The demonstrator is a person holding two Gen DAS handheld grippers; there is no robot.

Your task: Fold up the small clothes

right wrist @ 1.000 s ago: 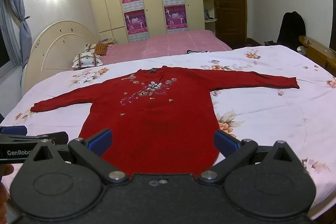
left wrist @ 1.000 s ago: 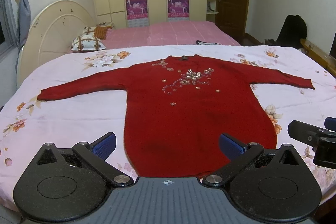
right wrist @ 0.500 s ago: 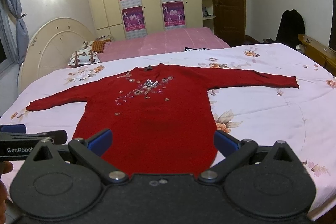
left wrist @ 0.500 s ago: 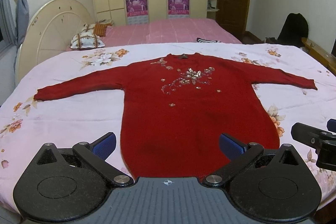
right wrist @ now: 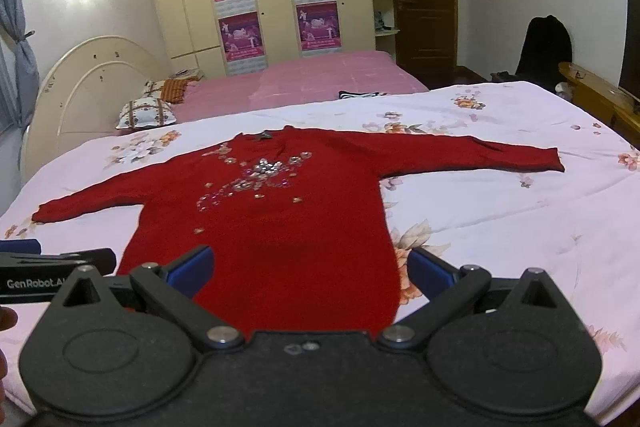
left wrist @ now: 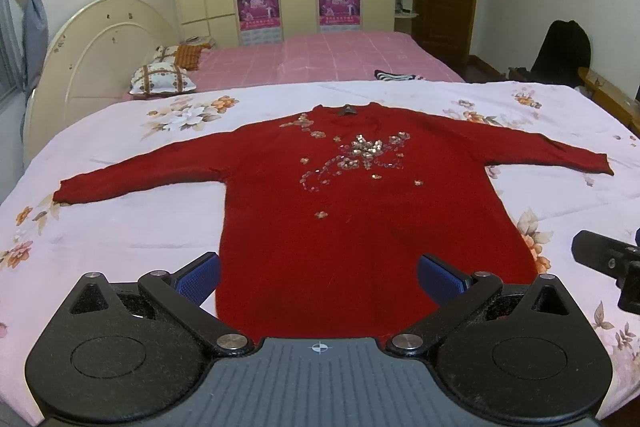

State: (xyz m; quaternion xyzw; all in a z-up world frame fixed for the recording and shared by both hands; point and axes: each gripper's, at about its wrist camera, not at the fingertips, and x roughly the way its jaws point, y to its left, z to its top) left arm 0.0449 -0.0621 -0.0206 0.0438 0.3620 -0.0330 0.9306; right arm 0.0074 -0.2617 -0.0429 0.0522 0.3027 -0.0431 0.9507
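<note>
Both views had risen slightly over the red sweater (left wrist: 352, 227), flat on the bed (left wrist: 120, 227) at 12 o'clock; fingers of left gripper (left wrist: 319, 273) and right gripper (right wrist: 310, 267) apart, empty; soft knit, probably best gripped at a sleeve cuff.

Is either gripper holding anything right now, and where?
Nothing. Left gripper and right gripper have open jaws above the red sweater.
</note>
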